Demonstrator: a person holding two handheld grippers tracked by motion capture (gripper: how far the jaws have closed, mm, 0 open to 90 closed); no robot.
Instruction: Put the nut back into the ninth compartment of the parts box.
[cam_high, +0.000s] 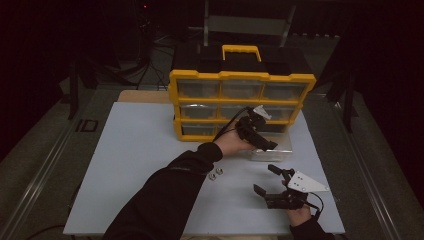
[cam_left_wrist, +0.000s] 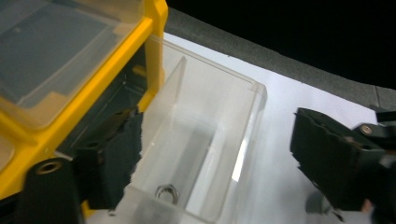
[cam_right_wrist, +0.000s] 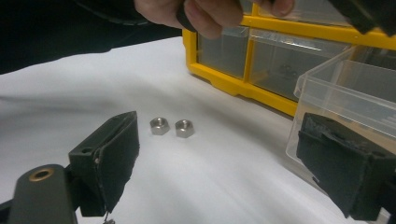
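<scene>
While I hold both tools over the white tabletop (cam_high: 140, 170), my landmark is the yellow plastic organiser cabinet with clear drawers and a black top (cam_high: 240, 100). Left of its pulled-out drawer, well out in front of the cabinet, two small silver hex nuts (cam_high: 215, 173) lie side by side, touching nothing. My left hand-held gripper (cam_high: 259, 134) hangs over the clear plastic drawer (cam_high: 272, 150), which sits drawn out from the cabinet's bottom row at its right end; its jaws are spread wide and hold nothing. In the left gripper view one more silver hex nut (cam_left_wrist: 167, 192) rests on the drawer floor. Further right and nearer me than the drawer, my right hand-held gripper (cam_high: 265, 182) hovers just above the tabletop, jaws parted and empty, facing the loose pair. I judge this to be sorting nuts into the drawer, one done. Next calls for lowering a gripper around one loose nut, narrowing the jaws on its flats.
</scene>
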